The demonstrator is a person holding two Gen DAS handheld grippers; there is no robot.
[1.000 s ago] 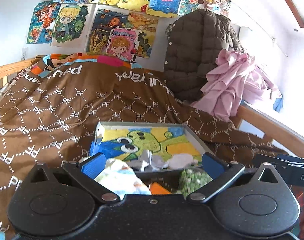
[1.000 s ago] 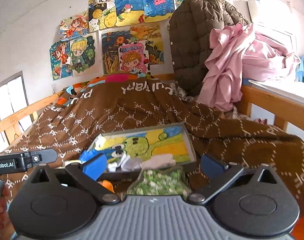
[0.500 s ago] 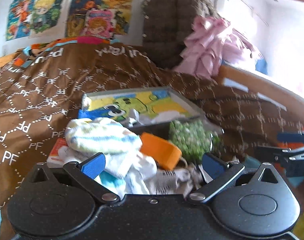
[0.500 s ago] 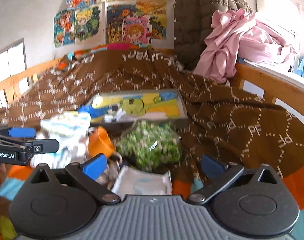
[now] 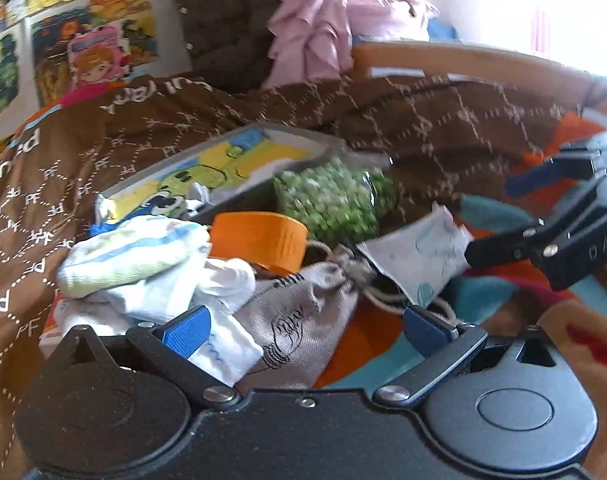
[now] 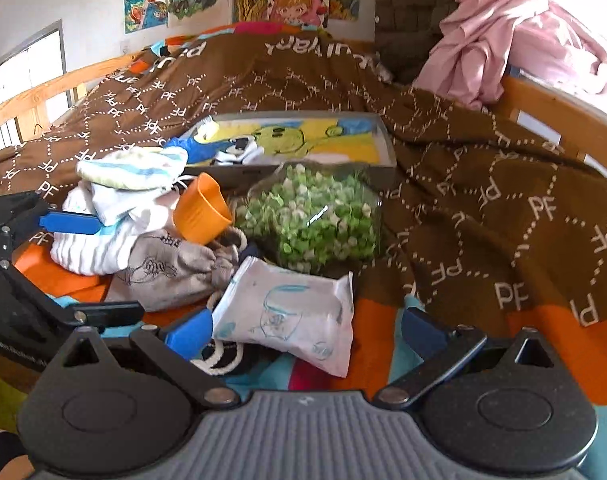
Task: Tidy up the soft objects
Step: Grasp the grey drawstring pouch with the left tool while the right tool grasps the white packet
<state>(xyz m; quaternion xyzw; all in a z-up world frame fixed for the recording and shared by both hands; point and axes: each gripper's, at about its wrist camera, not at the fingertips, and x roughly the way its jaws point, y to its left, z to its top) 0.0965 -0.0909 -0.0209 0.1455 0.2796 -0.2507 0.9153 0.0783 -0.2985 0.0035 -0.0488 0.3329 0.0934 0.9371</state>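
We hold both grippers wide apart and empty over a pile on the bed. From the right gripper (image 6: 305, 330), the white packet (image 6: 287, 312) lies just ahead between its fingers, the green bag (image 6: 315, 220) at twelve o'clock, the orange cup (image 6: 201, 210) at eleven. The left gripper (image 5: 307, 326) faces the grey pouch (image 5: 299, 316) at twelve, the socks (image 5: 143, 264) at ten.

One orange cup (image 6: 201, 209), one tray (image 6: 387, 148)

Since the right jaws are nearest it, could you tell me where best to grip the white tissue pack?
Grip the white tissue pack across its short width near the lower end, coming from straight ahead with the right gripper: it lies flat, soft and unobstructed.
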